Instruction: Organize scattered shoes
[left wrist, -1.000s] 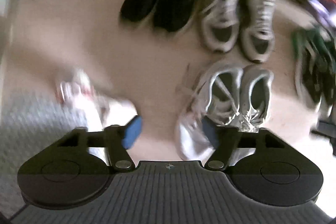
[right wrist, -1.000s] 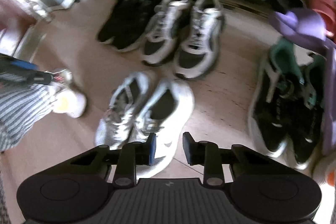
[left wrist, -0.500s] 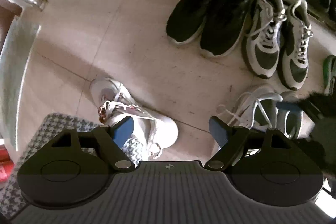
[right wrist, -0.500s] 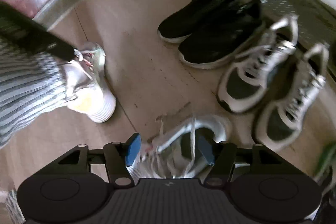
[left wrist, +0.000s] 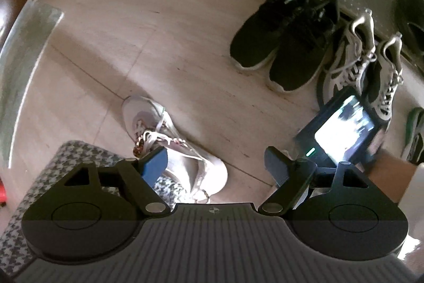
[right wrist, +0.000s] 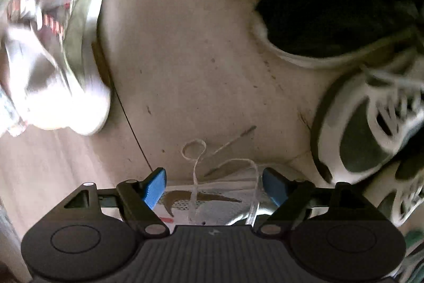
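Half a second ago the right gripper (right wrist: 214,186) hung higher, with a white sneaker's collar and laces between its jaws and both dark pairs in full view; now it has dropped close over that white sneaker (right wrist: 212,199), which fills the space under the blue pads, and the jaws are closing on it without the pads yet pressing its sides. The sneaker is white mesh with a bronze swoosh on its flank, and its loose white laces (right wrist: 194,150) trail forward onto the wooden floor (right wrist: 185,57). Just beyond the sneaker, to the right, stand a grey-and-white trainer (right wrist: 368,129) and, farther off, the black pair (right wrist: 331,25); well to its left a person's white shoe (right wrist: 53,70) is blurred. In the left wrist view little has changed: the left gripper (left wrist: 216,163) hangs with jaws wide apart and nothing between them, above the person's pale laced shoe (left wrist: 169,139) and houndstooth trouser leg (left wrist: 79,158). The other gripper's lit screen (left wrist: 344,131) has come in at the right and now hides the white sneaker, in front of the grey-and-white pair (left wrist: 365,65), with the black sneakers (left wrist: 286,44) beside them.
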`<action>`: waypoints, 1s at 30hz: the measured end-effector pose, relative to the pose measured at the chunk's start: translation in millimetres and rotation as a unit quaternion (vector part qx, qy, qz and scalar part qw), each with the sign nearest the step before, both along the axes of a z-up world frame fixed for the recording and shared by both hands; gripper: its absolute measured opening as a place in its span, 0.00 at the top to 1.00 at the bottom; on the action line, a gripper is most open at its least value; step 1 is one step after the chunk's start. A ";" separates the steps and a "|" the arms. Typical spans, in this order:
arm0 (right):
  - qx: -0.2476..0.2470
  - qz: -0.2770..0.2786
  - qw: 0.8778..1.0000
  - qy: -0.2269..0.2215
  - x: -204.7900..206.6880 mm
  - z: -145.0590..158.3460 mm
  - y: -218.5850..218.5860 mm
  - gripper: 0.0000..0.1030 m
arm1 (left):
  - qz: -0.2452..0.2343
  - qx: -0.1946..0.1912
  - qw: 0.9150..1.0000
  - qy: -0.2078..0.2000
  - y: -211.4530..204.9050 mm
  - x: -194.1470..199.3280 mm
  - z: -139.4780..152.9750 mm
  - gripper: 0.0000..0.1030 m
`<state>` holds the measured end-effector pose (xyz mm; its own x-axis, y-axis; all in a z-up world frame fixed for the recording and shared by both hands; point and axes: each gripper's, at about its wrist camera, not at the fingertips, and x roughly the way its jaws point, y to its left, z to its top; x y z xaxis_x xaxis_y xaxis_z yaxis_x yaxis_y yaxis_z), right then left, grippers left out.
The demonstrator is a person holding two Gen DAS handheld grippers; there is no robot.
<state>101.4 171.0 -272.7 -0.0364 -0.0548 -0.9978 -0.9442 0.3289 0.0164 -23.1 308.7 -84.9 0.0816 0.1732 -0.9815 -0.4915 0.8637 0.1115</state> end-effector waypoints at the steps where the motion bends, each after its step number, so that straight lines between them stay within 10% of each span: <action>1: -0.011 0.014 1.000 -0.020 -3.1 -2.8 1.8 0.82 | 0.001 0.000 1.000 -0.002 0.3 0.3 1.0 0.18; 3: -0.014 0.000 1.000 -0.023 1.8 -1.3 -0.1 0.95 | -0.001 0.001 1.000 -0.005 -1.0 1.4 3.2 0.18; 14: 0.134 -0.159 0.977 0.040 -1.2 101.3 -102.9 0.96 | -0.021 -0.002 0.999 -0.033 -19.0 5.9 17.8 0.18; 21: 0.054 -0.290 0.954 0.046 -11.6 80.0 -152.9 0.97 | -0.041 -0.006 0.999 -0.026 -30.8 9.2 15.0 0.18; 30: 0.019 -0.349 0.937 0.016 29.2 19.4 -102.7 0.97 | -0.041 0.005 0.999 -0.007 -27.0 9.1 6.8 0.18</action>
